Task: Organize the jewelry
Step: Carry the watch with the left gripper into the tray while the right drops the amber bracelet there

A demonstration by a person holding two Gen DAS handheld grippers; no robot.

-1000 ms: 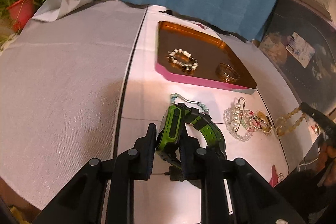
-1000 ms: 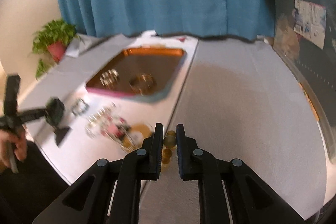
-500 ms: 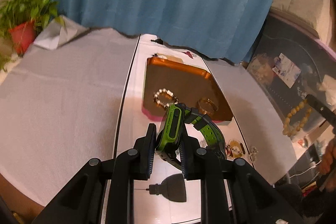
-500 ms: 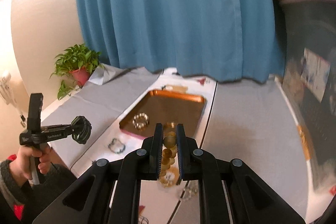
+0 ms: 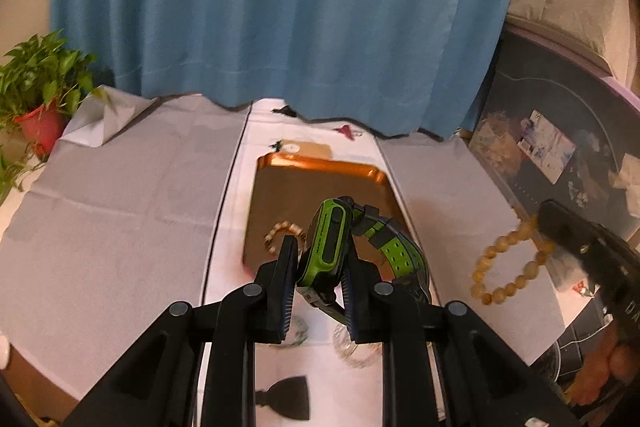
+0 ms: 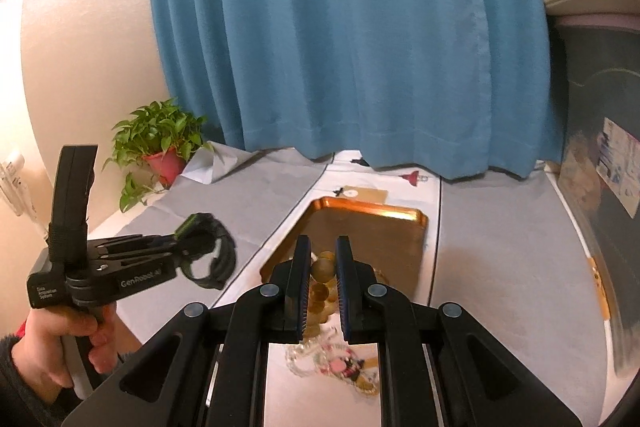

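In the left wrist view my left gripper (image 5: 320, 247) is shut on a green and black watch (image 5: 326, 243), held in the air with its strap curling off to the right. Below it lies the copper tray (image 5: 320, 163) with a pale beaded bracelet (image 5: 276, 233) in it. My right gripper (image 6: 322, 247) is shut on an amber bead bracelet (image 6: 323, 269), whose beads dangle above the tray (image 6: 368, 207). Each gripper shows in the other's view: the right gripper (image 5: 552, 223) with the amber bracelet (image 5: 492, 283), the left gripper (image 6: 180, 243) with the watch (image 6: 212, 251).
Loose jewellery (image 6: 332, 363) lies on the white strip of table in front of the tray, with clear bead bracelets (image 5: 356, 347). Grey cloth covers both sides. A potted plant (image 6: 160, 143) stands far left, a blue curtain (image 5: 280, 7) behind, a dark box (image 5: 560, 147) at the right.
Both grippers have risen from the table with the watch and the amber bracelet still gripped. The tray now appears under the fingers and the loose jewellery has dropped low in view.
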